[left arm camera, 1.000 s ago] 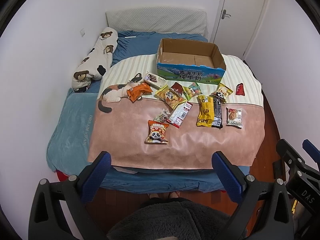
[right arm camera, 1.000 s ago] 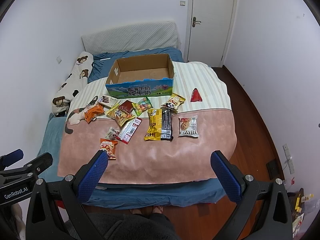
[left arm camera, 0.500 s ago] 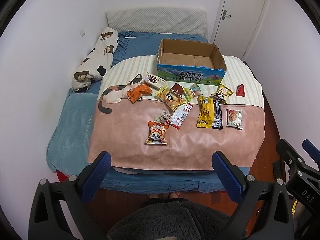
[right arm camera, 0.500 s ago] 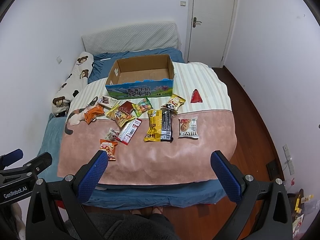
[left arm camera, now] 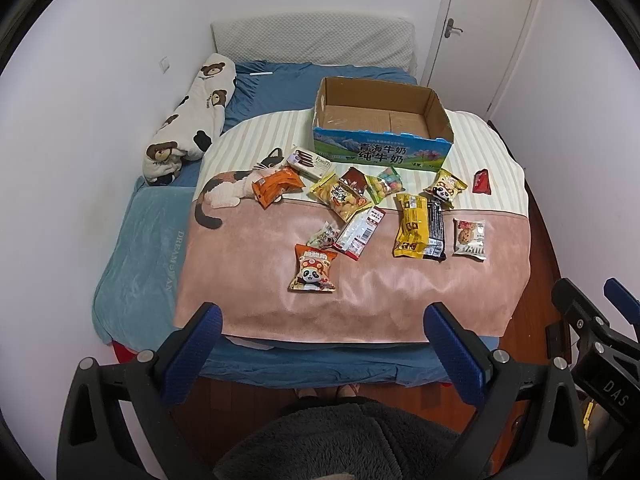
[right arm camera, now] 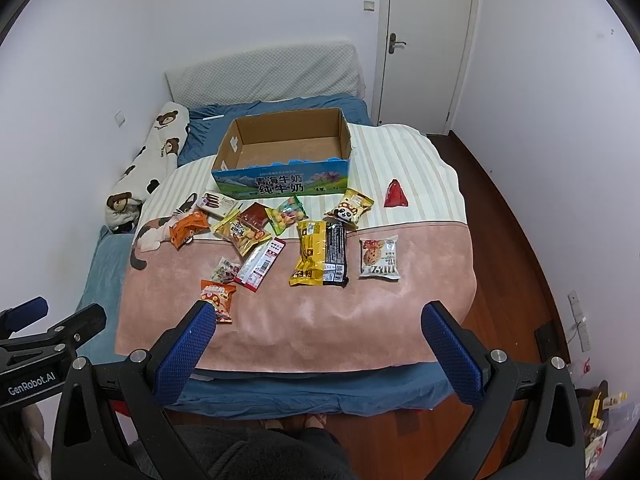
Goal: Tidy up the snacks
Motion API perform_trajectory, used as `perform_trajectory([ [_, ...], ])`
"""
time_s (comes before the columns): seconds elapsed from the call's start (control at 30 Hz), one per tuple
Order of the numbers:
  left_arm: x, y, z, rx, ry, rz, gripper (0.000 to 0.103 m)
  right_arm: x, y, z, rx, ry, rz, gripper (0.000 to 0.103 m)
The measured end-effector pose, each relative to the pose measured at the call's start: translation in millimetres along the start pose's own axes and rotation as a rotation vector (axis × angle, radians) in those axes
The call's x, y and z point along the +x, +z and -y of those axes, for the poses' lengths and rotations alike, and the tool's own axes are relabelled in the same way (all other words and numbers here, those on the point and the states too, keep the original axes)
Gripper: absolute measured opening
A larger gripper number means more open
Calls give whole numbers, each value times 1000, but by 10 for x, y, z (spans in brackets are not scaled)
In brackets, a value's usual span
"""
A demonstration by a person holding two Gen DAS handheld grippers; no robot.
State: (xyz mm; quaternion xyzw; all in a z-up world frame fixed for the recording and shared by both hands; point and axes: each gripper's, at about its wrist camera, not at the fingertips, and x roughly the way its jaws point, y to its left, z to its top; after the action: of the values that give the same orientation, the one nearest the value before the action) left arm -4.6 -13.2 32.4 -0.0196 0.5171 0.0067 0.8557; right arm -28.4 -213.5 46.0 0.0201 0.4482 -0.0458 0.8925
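Observation:
Several snack packets lie scattered on a pink and striped blanket on the bed. Among them are an orange panda bag, a long yellow packet, a cookie packet and a small red packet. Behind them stands an empty cardboard box with a blue printed front, seen too as the box in the right wrist view. My left gripper and my right gripper both hover open before the bed's foot, holding nothing. The panda bag lies just beyond the right gripper's left finger.
A bear-print bolster lies along the left wall on blue bedding. A white door is at the back right. Wooden floor runs along the bed's right side. A person's dark-clad legs are below the grippers.
Both views have shifted very slightly; the snacks and box lie where they were, and both grippers stay open.

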Motion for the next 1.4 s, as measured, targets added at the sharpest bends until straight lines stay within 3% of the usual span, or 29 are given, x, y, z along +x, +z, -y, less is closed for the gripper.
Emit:
perform_trajectory([
  [0.27, 56, 41, 36, -7, 10, 11, 103, 66, 20, -8, 7, 7, -7, 103],
  [0.43, 555, 167, -2, -35, 54, -8, 103, 494, 141, 63, 45, 5, -41, 103],
  [0.77, 1806, 482, 76, -11, 180, -101, 103, 2408, 418, 148, 113, -5, -245, 103],
  [1.1, 3083, 690, 385, 84, 223, -270, 103, 4515, 557, 115, 117, -29, -491, 103],
  [1.27, 3623, 791, 531, 174, 226, -331, 103, 5076, 492, 17, 126, -36, -586, 100],
  [1.4, 4035, 895, 670, 271, 203, -362, 101, 5246, 441, 67, 148, -47, -597, 90],
])
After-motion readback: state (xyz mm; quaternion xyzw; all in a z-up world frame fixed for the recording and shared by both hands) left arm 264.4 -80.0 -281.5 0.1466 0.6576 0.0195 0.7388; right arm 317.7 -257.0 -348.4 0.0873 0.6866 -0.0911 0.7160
